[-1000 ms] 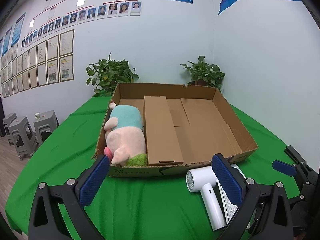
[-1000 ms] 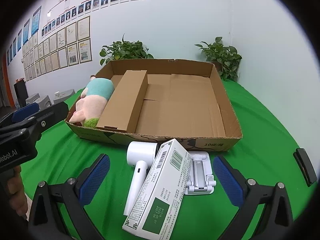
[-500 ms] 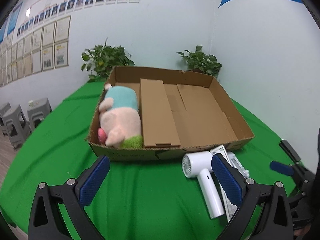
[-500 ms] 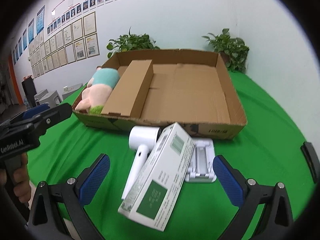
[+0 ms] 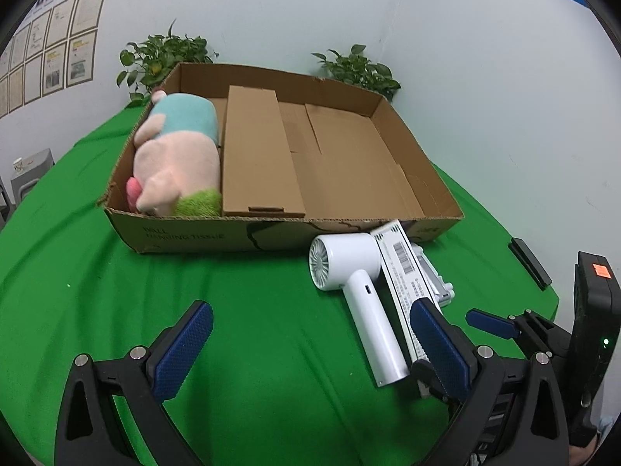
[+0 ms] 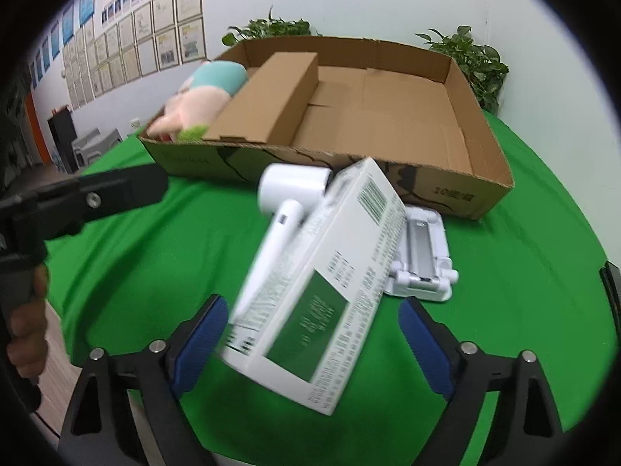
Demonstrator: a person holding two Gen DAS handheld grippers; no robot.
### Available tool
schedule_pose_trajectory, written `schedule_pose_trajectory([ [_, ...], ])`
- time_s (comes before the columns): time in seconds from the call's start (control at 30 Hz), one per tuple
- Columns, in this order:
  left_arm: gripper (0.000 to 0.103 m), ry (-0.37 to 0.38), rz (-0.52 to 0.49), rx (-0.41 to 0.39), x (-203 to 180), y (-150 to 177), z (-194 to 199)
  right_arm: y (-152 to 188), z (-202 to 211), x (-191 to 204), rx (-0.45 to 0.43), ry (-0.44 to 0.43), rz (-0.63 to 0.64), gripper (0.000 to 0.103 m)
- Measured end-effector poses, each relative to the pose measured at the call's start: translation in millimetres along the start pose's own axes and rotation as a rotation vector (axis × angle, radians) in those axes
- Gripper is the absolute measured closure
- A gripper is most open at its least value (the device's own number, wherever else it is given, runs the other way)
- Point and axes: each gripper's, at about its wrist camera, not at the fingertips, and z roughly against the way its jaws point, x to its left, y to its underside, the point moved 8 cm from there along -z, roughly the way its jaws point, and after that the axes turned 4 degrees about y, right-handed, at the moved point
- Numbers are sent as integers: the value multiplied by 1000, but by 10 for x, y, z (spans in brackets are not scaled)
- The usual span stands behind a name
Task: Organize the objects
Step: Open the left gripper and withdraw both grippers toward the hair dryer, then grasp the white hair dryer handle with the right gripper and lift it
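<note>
Three things wait on the green desk (image 5: 252,330): white box (image 6: 322,272), hair dryer (image 5: 357,283), white stand (image 6: 423,248), at the big box's (image 5: 194,233) six o'clock. Right claw (image 6: 310,341) closes around the white box, not squeezing yet. Left claw (image 5: 310,349) gapes empty. Only the toy pig (image 5: 174,163) and brown box (image 5: 260,155) are inside.

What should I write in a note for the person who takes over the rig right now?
Left gripper: open, empty, above the green cloth.
Right gripper: closing around the white carton; pads not yet touching.
In the cardboard tray: plush toy, brown box.
On the cloth before the tray: hair dryer, carton leaning on it, white stand.
Done: toy and box stored.
Left: carton, dryer, stand.
</note>
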Motion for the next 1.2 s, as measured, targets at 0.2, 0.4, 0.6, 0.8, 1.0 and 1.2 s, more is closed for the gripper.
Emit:
schedule_pose_trajectory([
  [0.2, 1, 12, 15, 17, 15, 10, -100, 46, -20, -277, 12, 45, -32, 15],
  [0.4, 1, 61, 25, 50, -21, -15, -275, -11, 69, -297, -2, 37, -39, 14],
  [0.6, 1, 97, 65, 78, 56, -131, -368, -102, 244, 98, -71, -115, 16, 5],
  [0.8, 1, 102, 122, 50, 258, -240, -284, -207, 158, 429, -59, -250, -1, 6],
  [1.0, 1, 97, 156, 74, 432, -179, -367, -237, -130, 621, -25, -155, 66, 11],
  [1.2, 1, 120, 158, 76, 432, -160, -413, -295, -299, 611, 6, -24, 119, 36],
])
